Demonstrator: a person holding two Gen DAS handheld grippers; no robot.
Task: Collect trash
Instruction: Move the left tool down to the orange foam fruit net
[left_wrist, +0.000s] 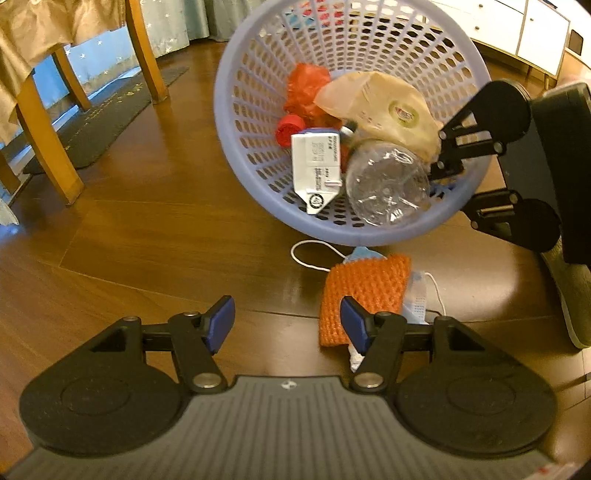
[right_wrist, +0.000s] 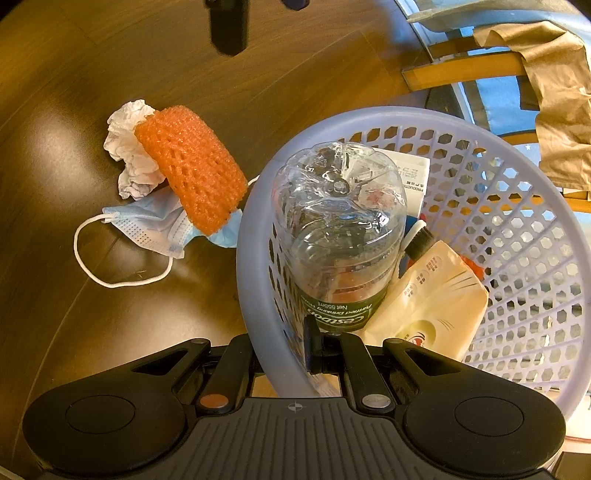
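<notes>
Fingers (right_wrist: 312, 347) pinch basket (right_wrist: 255, 229) rim; bottle (right_wrist: 336, 229), carton (left_wrist: 314, 166) inside

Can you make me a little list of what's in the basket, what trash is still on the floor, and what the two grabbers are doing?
basket: lilac mesh basket, tilted
in the basket: clear plastic bottle, white carton, beige packet, red bag
on the floor: orange foam net, blue face mask, crumpled white tissue
left gripper: open, empty, near the foam net
right gripper: fingers shut on the basket's rim
</notes>
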